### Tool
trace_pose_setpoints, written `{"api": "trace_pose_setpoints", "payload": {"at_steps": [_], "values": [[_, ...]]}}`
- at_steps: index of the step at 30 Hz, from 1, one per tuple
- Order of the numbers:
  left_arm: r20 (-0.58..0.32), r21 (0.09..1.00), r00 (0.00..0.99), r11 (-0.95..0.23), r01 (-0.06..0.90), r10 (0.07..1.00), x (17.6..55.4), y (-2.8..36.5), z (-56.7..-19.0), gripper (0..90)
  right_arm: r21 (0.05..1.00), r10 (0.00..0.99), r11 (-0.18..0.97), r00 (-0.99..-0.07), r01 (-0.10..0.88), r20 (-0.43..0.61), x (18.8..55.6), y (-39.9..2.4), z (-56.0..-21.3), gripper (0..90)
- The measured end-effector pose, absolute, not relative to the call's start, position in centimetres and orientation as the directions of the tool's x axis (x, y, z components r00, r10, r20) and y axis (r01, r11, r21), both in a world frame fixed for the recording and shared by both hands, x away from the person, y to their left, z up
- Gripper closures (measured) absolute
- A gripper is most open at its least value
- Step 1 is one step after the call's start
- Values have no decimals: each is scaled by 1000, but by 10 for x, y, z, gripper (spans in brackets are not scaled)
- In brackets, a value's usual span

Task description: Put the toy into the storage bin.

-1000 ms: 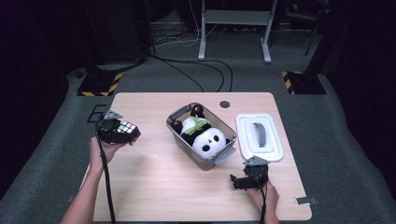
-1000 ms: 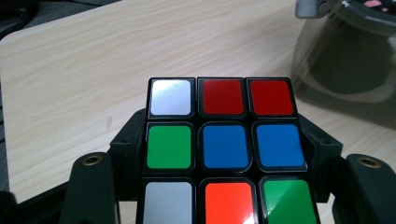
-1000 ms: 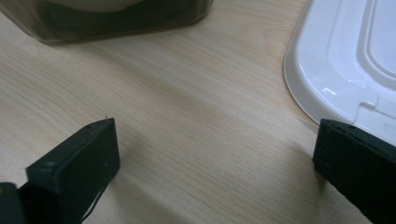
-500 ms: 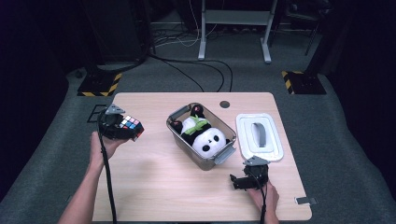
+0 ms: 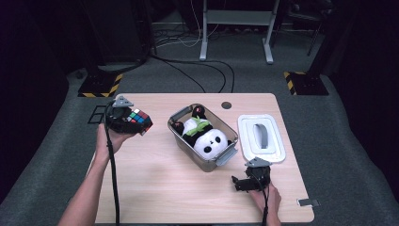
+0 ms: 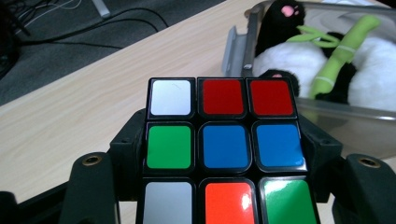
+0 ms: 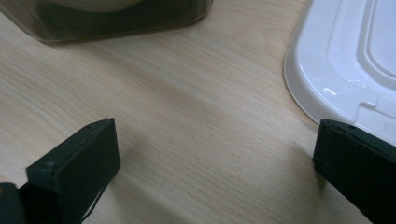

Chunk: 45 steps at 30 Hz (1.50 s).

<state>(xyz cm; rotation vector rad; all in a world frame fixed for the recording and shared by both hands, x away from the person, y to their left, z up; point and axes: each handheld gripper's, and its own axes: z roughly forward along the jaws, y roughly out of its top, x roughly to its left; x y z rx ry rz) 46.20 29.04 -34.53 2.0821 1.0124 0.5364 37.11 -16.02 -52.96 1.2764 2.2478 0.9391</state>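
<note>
The left tongs squeeze a colored cube, held up over the surface, left of the box with a panda. The right tongs are open wide.

Wooden table with clear bin and white lid.

a clear bin holding a plush panda with a green bamboo stalk lies ahead and right of the left jaws. a white lid lies just beyond the right jaws on the table.
</note>
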Motion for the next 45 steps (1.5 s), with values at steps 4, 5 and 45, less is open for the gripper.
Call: {"api": "trace_pose_setpoints", "payload": {"at_steps": [4, 5, 45], "values": [[47, 777, 616, -416, 472, 786, 465, 279, -339, 340, 714, 861, 360, -509, 600, -6, 371, -160, -530, 0], [49, 777, 618, -419, 470, 784, 466, 278, -338, 341, 714, 860, 361, -510, 600, -7, 371, -160, -530, 0], [11, 762, 756, -495, 418, 655, 518, 178, -335, 340, 714, 859, 363, -512, 599, -7, 371, -161, -529, 0]]}}
